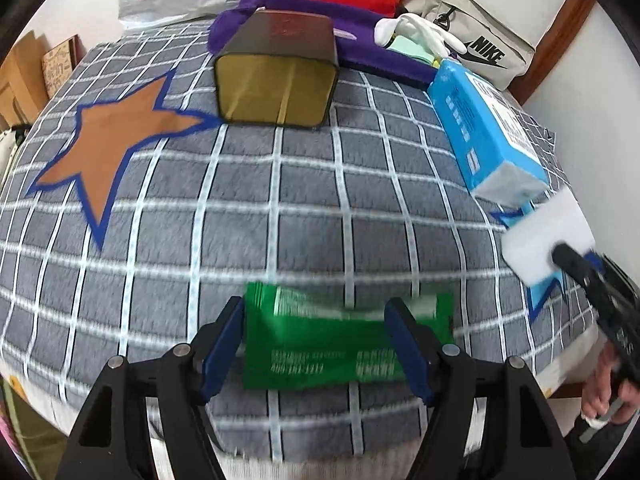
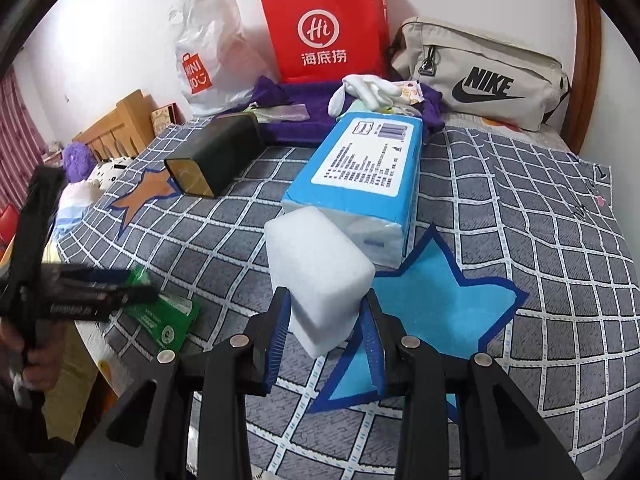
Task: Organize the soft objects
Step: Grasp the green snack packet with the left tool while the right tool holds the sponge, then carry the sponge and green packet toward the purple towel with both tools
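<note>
Fuzzy cloth blanket (image 1: 304,208); glossy plastic green packet (image 1: 320,344); matt white foam block (image 2: 320,272).

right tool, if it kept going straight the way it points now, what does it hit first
Probably the blue tissue pack. The right tool is shut on the white sponge block, whose far end already sits just short of that pack's near end. Whether they touch I cannot tell; depth is unclear here.

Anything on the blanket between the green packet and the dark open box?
Nothing. In the left wrist view, only bare checked blanket runs from the green packet to the dark open box; the orange star patch lies off to the side.
</note>
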A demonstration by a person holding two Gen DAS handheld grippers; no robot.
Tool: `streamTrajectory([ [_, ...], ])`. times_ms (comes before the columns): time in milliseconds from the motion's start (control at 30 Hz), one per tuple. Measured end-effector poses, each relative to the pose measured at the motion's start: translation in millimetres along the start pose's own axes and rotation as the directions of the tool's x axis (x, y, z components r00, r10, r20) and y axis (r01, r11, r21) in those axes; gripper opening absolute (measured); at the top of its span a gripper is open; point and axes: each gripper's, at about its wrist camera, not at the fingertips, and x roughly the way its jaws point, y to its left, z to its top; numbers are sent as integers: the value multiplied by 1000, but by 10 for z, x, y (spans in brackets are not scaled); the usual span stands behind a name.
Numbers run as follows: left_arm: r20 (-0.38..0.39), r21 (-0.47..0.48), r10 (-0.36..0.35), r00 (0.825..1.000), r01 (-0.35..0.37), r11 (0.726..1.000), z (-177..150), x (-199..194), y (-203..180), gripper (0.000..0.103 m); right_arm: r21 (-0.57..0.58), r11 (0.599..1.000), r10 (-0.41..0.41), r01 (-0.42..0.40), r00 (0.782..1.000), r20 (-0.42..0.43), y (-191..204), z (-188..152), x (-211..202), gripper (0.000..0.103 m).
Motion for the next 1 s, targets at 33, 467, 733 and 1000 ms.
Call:
streamTrajectory([
  [33, 2, 6, -1, 1000, 1, 1000, 43, 21, -16, 70, 0, 1000, 0, 0, 1000, -4, -15, -5, -12, 35],
  [467, 34, 26, 29, 999, -30, 999, 248, -220, -98, 74, 34, 999, 15, -14, 1000, -26, -154, -20, -49, 35],
  [733, -56, -25, -41, 998, 40, 999, -248, -285, -57, 74, 40, 998, 56, -55, 998, -26, -186, -54, -54, 36],
  [1000, -23, -60, -54, 998, 52, 997, -77, -2, -208, 76, 57, 992, 112, -109, 993, -37, -224, -141, -138, 35],
])
